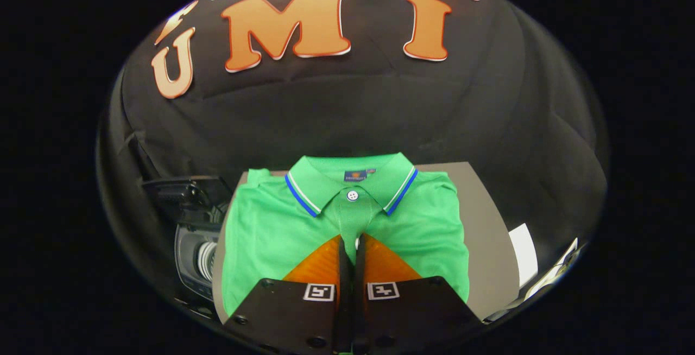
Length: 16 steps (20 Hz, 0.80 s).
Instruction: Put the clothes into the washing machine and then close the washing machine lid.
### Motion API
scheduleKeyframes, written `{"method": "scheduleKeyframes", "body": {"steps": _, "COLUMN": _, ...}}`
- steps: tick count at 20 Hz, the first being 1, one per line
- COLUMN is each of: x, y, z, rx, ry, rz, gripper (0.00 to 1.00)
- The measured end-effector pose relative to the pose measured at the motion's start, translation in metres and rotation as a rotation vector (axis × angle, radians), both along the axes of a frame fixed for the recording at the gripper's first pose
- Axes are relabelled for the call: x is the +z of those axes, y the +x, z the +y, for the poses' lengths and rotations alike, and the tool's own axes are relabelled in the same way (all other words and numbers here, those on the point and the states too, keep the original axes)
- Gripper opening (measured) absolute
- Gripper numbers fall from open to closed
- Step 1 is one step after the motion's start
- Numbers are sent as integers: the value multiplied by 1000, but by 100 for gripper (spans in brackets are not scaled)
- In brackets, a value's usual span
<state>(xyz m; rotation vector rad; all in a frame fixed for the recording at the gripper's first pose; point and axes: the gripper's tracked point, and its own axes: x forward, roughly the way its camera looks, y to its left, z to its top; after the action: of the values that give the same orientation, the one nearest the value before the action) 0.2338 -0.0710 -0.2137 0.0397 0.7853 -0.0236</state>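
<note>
A green polo shirt [271,235] with a blue-and-white trimmed collar lies folded flat on a grey table [486,235]. Its collar points away from me. My gripper [351,242] hovers over the shirt's button placket, just below the collar button. The fingers are shut, with only a thin slit between them, and I see no fabric pinched there. To the left of the table, lower down, stands a small washing machine [195,260] with its drum opening showing. Its dark lid [184,192] stands raised behind the opening.
A white sheet [524,254] lies at the table's right end, with another pale object [554,273] beyond it at the edge. Black cloth closes off the booth behind the table and on both sides.
</note>
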Motion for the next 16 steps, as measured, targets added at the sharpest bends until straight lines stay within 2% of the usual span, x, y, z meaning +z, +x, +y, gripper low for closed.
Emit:
{"method": "scheduleKeyframes", "body": {"steps": 8, "x": 61, "y": -4, "z": 16, "rx": -11, "ry": 77, "rz": -198, "gripper": 8}}
{"method": "scheduleKeyframes", "body": {"steps": 12, "x": 98, "y": -24, "z": 30, "rx": -29, "ry": 137, "rz": -278, "gripper": 8}}
{"method": "scheduleKeyframes", "body": {"steps": 16, "x": 137, "y": -46, "z": 67, "rx": 9, "ry": 164, "rz": -335, "gripper": 8}}
